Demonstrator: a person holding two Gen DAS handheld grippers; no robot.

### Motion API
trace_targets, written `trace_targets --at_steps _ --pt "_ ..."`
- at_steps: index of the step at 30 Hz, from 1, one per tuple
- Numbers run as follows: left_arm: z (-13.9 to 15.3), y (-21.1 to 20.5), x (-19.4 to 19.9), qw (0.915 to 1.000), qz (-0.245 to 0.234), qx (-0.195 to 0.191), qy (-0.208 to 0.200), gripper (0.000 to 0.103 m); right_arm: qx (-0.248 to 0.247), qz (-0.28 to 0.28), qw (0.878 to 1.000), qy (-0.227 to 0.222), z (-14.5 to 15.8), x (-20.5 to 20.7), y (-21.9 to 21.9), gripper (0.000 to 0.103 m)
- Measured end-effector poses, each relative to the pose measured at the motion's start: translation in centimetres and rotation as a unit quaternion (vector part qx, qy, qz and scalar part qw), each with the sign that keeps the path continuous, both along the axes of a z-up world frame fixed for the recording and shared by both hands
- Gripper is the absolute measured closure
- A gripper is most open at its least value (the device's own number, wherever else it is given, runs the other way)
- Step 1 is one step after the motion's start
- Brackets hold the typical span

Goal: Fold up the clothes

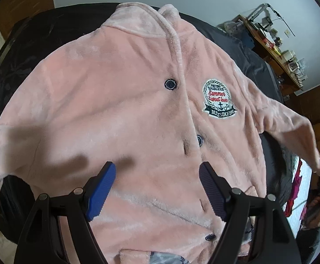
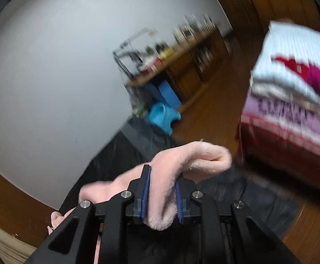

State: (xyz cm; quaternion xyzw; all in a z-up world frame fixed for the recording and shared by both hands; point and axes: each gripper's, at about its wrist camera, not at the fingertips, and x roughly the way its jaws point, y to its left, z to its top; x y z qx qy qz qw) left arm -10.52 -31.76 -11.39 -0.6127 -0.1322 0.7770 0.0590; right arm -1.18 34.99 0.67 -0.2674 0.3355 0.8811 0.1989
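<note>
Right gripper (image 2: 162, 194) clamped on a fold of the pink jacket's sleeve (image 2: 195, 156), lifted off the dark cover (image 2: 120, 154). Left gripper (image 1: 157, 187) open, nothing between the pads, hovering over the jacket (image 1: 124, 101), which lies front-up, buttoned, on the cover. Folded stack (image 2: 292, 101) at right.

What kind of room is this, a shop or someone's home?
Probably a home: a cluttered wooden sideboard along a plain white wall, a stack of folded clothes, and a fleecy pink buttoned jacket spread out.
</note>
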Motion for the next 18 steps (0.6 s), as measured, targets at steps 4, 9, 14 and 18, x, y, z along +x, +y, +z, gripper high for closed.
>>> trace_targets --at_steps 4,9,14,18 --pt "0.1 1.2 1.1 1.0 0.004 -0.005 0.0 0.022 0.075 0.015 0.997 -0.015 1.6 0.9 0.2 0.082" --pt "0.1 3.0 2.5 0.9999 0.009 -0.012 -0.007 0.022 0.029 0.035 0.993 -0.11 -6.2 -0.2 3.0 0.082" --pt "0.9 4.0 4.3 0.9998 0.01 -0.017 0.001 0.022 0.039 0.067 0.993 -0.087 -5.3 -3.6 3.3 0.082" --pt "1.5 3.6 5.3 0.9997 0.021 -0.01 0.01 0.022 0.003 0.155 0.988 -0.012 -1.6 -6.4 2.5 0.082"
